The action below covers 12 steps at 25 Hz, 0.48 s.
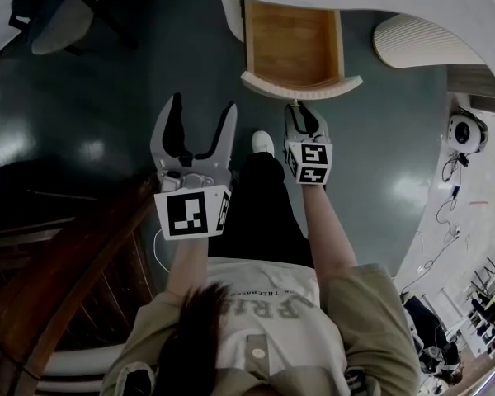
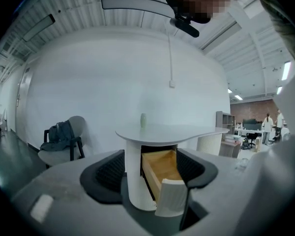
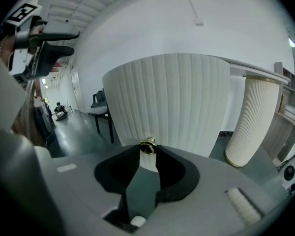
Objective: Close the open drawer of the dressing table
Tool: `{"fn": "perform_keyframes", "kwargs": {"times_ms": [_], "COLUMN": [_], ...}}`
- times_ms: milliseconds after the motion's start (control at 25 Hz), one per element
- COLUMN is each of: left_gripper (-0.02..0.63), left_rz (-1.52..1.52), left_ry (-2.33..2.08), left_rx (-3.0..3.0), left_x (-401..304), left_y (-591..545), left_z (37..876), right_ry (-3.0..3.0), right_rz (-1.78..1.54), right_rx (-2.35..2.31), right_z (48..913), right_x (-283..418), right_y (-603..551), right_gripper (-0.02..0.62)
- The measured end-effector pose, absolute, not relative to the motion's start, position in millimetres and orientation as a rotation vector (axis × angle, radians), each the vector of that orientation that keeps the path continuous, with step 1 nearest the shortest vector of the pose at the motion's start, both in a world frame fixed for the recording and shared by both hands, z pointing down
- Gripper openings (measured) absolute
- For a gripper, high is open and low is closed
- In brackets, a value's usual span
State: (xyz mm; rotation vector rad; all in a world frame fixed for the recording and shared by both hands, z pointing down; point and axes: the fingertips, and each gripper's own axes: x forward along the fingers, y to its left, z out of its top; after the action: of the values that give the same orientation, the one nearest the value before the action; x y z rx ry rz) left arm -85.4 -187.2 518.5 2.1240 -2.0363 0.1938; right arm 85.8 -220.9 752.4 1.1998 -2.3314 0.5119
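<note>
Under the white tabletop [image 2: 179,131], open drawer [image 1: 290,44], wooden bottom visible.

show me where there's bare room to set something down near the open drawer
The drawer is bare wood inside. The tabletop is bare except a small vase. The floor lies open between drawer and chair. Crowded: the drawer front, where the right gripper has its jaws on the knob.

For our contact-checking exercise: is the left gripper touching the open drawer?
Apart. The head view shows dark floor between the open left gripper and the drawer.
</note>
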Motion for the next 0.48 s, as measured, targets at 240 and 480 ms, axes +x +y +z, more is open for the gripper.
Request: {"fn": "perform_keyframes", "kwargs": {"times_ms": [240,480], "left_gripper": [0.334,0.334], "left_rz": [0.22,0.234], "left_ry": [-2.049,-2.065], "left_rx": [2.099,2.075], "left_x": [-92.1,-99.7], "left_y": [-189.5,-189.2], "left_z": [524.5,532.4], "right_ry": [-2.341,-2.353], "right_rz": [0.505,0.503], "right_rx": [1.201,1.203], "right_z": [749.5,752.1], "right_x": [85.3,82.7], "right_y": [-222.2,-230.3], "right_gripper": [0.106,0.104]}}
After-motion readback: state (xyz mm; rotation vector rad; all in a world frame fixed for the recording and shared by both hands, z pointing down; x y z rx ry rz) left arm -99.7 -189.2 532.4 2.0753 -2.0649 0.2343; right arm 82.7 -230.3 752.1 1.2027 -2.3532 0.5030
